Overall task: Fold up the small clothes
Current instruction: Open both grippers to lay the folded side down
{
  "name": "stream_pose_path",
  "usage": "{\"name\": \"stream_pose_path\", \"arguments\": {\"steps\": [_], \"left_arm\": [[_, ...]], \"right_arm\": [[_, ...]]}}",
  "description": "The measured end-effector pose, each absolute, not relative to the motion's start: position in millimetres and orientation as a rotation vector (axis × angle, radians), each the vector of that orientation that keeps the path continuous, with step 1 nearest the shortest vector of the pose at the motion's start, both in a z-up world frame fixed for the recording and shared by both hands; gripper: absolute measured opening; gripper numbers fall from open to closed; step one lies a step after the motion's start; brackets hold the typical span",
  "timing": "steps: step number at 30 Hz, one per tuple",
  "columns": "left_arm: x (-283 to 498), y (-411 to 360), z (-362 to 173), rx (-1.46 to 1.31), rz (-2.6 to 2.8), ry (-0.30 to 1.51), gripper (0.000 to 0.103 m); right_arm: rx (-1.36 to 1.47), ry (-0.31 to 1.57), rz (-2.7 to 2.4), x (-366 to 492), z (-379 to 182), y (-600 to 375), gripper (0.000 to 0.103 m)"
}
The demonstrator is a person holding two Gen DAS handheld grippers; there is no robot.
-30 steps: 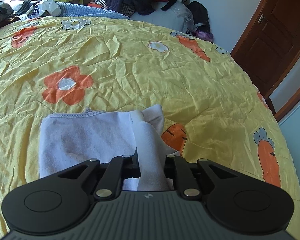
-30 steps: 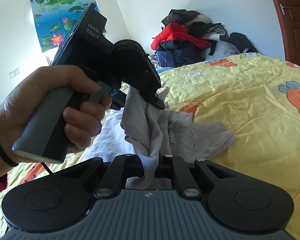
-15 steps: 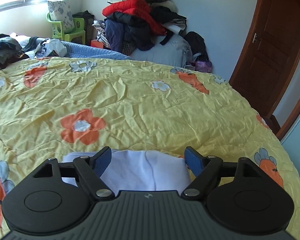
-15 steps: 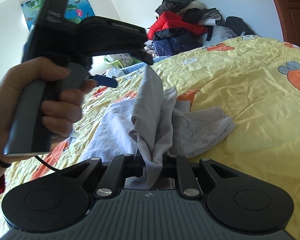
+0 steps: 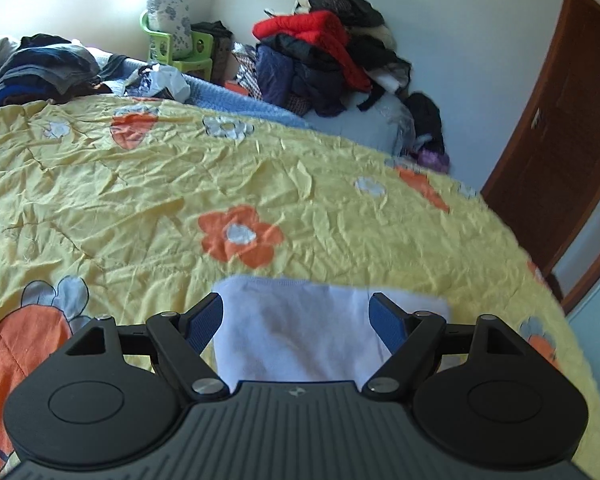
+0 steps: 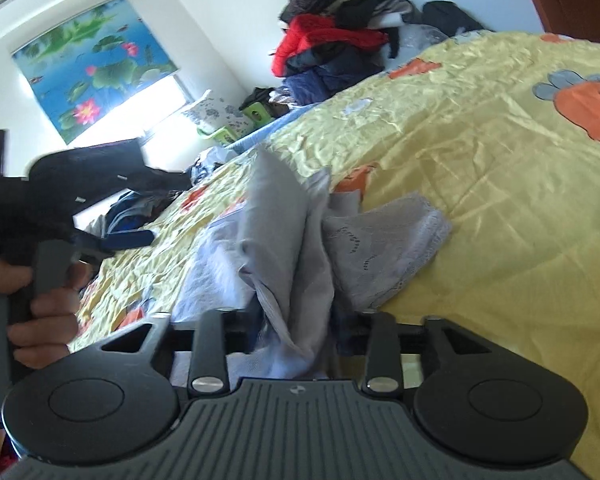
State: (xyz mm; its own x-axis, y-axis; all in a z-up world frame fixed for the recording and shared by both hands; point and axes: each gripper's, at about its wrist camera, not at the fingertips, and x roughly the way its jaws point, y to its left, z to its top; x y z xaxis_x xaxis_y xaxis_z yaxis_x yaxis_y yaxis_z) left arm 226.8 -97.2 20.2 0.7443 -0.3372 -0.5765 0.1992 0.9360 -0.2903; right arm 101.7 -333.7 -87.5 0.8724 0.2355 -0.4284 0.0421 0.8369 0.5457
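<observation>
A small white garment (image 5: 300, 332) lies on the yellow floral bedspread (image 5: 260, 184). My left gripper (image 5: 296, 316) is open just above it, its blue pads (image 5: 204, 320) apart on either side and holding nothing. In the right wrist view my right gripper (image 6: 296, 328) is shut on a bunched fold of the pale grey-white garment (image 6: 284, 240), lifting it off the bed. A lacy part of the garment (image 6: 384, 240) lies to the right on the bedspread. The left gripper (image 6: 112, 240) shows at the left, held in a hand.
A heap of red and dark clothes (image 5: 332, 56) is piled at the far wall. Folded dark clothes (image 5: 40, 68) lie at the bed's far left. A green chair (image 5: 180, 48) stands by the window. A brown door (image 5: 560, 152) is at the right.
My left gripper let go of the garment, opened and drew back to the left. My right gripper kept its hold and tilted.
</observation>
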Motion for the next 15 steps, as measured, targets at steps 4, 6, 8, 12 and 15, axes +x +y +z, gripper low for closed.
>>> {"name": "stream_pose_path", "arguments": {"steps": [4, 6, 8, 12, 15], "left_arm": [[222.1, -94.9, 28.4, -0.205, -0.307, 0.654, 0.085], [216.0, -94.9, 23.3, -0.179, -0.318, 0.666, 0.085], [207.6, -94.6, 12.5, -0.149, -0.328, 0.69, 0.085], [189.7, -96.2, -11.8, -0.077, -0.333, 0.729, 0.085], [174.1, -98.0, -23.7, -0.031, -0.329, 0.725, 0.085]], "right_arm": [[0.598, 0.511, 0.097, 101.7, -89.3, -339.0, 0.051], [0.597, 0.516, 0.09, 101.2, -89.2, -341.1, 0.053], [0.599, 0.515, 0.083, 99.3, -89.1, -344.3, 0.056], [0.597, 0.514, 0.066, 94.6, -89.2, -350.0, 0.056], [0.586, 0.514, 0.058, 91.3, -88.8, -352.7, 0.056]]}}
